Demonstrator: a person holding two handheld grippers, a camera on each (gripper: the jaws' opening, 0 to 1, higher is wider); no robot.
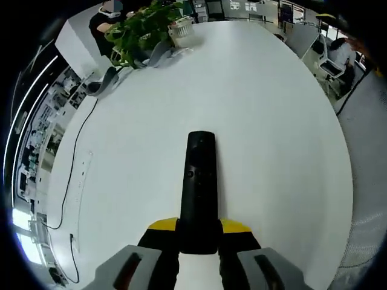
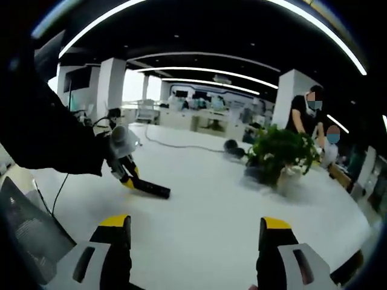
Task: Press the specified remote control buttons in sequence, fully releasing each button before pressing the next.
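One black remote control (image 1: 199, 187) is clamped at its near end by the left gripper (image 1: 198, 241), its long axis pointing straight ahead over the white table (image 1: 272, 121), buttons facing up. The right gripper (image 2: 196, 232) is held with jaws wide apart, well apart from the remote. A potted plant (image 2: 278, 151) is seen on the table.

The left gripper view looks steeply down along its own jaws at the white table (image 1: 272, 121), close above the remote control (image 1: 199, 187) running toward 12 o'clock. The right gripper view sits low and near level, facing across the table (image 2: 211, 211) into the office. Both views share the tabletop, the remote (image 2: 151, 189) and the potted plant (image 1: 145, 30) (image 2: 278, 151).
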